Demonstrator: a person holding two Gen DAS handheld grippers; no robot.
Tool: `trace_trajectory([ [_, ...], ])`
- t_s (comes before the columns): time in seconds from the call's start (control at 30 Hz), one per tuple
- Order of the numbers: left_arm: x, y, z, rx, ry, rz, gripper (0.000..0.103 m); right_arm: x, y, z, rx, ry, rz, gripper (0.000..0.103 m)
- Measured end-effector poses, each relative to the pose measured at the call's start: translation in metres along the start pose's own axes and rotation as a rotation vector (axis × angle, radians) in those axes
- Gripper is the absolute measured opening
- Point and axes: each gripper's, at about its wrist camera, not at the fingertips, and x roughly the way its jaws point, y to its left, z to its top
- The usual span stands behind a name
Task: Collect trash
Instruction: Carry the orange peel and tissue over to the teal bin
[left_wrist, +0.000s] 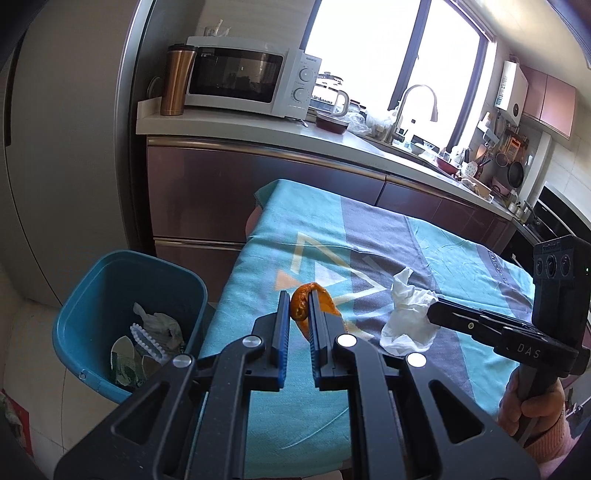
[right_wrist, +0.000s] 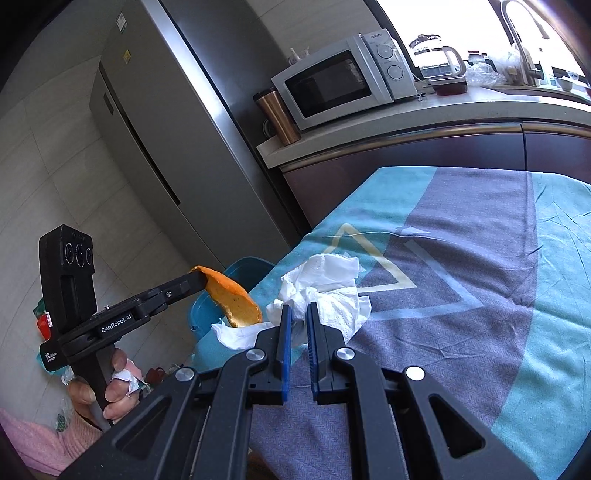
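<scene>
My left gripper is shut on an orange peel and holds it above the left part of the cloth-covered table. The peel also shows in the right wrist view, hanging from the left gripper's tip. My right gripper is shut on a crumpled white tissue at the table's left side; the tissue also shows in the left wrist view. A blue trash bin with wrappers inside stands on the floor left of the table.
A kitchen counter behind the table carries a microwave, a copper tumbler, a kettle and a sink faucet. A grey fridge stands to the left. The table has a teal and grey cloth.
</scene>
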Motion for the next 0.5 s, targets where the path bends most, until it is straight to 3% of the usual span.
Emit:
trace_trajectory([
  [0.5,-0.02,0.03,0.003,-0.046,-0.037,0.051,0.01,0.018,0.021,0.004,-0.038,0.02,0.034,0.007],
])
